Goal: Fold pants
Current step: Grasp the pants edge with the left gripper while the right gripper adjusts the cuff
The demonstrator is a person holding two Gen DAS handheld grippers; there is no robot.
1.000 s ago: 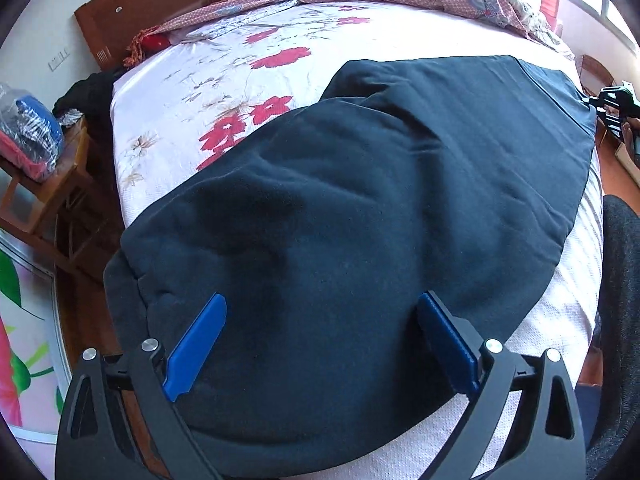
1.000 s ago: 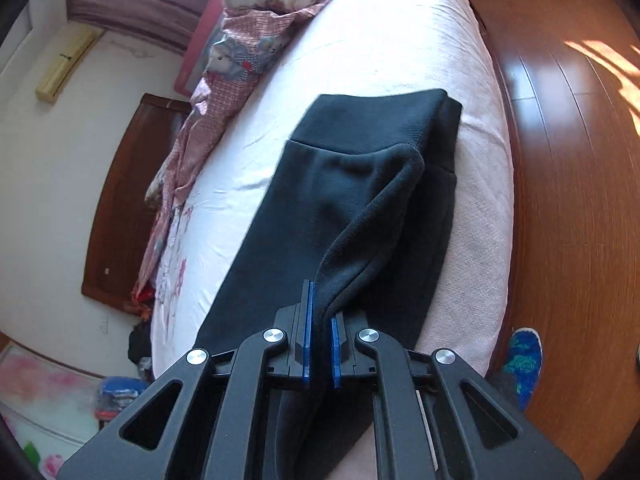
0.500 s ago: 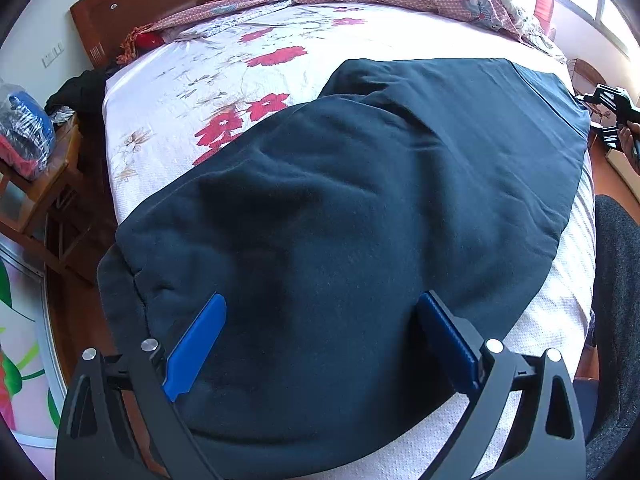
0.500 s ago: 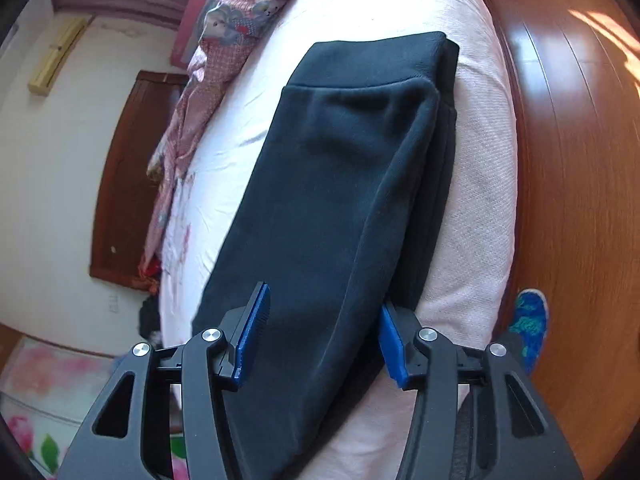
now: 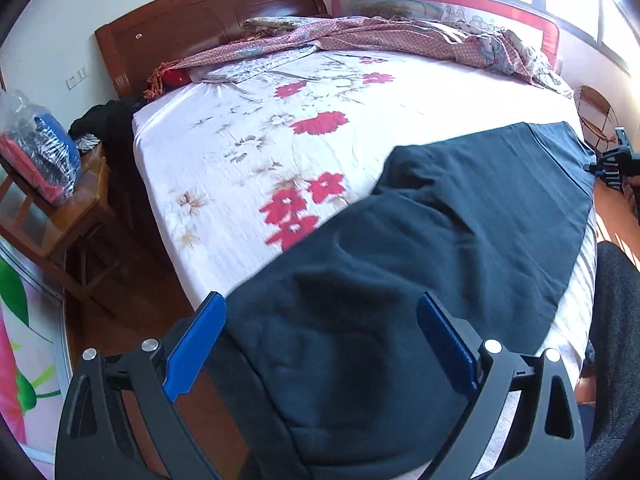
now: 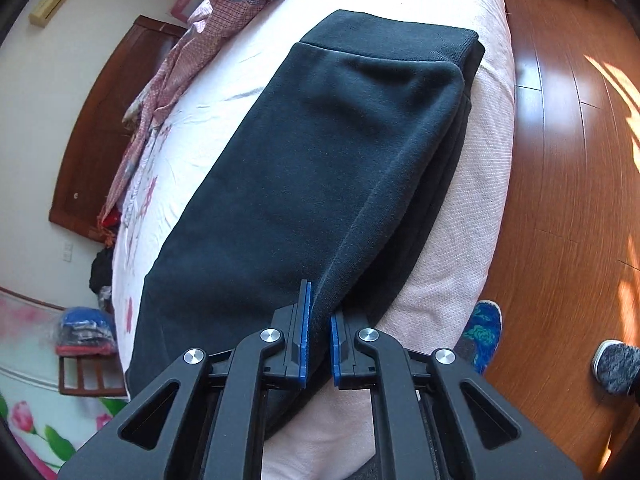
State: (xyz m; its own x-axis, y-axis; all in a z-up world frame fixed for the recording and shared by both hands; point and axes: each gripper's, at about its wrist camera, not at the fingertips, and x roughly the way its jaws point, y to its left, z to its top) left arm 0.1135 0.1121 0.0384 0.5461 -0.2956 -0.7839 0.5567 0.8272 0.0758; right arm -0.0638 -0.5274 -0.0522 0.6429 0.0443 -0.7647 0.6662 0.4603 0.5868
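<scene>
Dark navy pants (image 5: pixel 420 280) lie flat on the bed (image 5: pixel 248 152), along its near side by the mattress edge. In the right wrist view the long axis runs straight away from the camera, ending at the ribbed waistband (image 6: pixel 392 36) at the far end.

Right hand-held gripper (image 6: pixel 319 344): jaws nearly together, blue pads pinching a raised ridge of the pants' outer folded edge. Fabric fills the narrow gap; this reads as a grip on the cloth. The grip sits on the floor-side edge, near the end closest to the camera.

Left hand-held gripper (image 5: pixel 322 344): jaws spread wide, held above the other end of the pants, nothing between the pads. Fabric lies below and ahead of it, untouched as far as can be seen.

Judgement: the right hand is the engaged one; the coming fold turns on carrying its pinched edge along the long axis or across it.

Edges and room:
- Floor-side pants edge lies close to the mattress edge, with wooden floor (image 6: pixel 560 160) beyond. Little margin there.
- Headboard side: broad bare floral sheet, open for laying the fold.
- Crumpled bedding (image 5: pixel 400 36) sits well apart by the headboard.
</scene>
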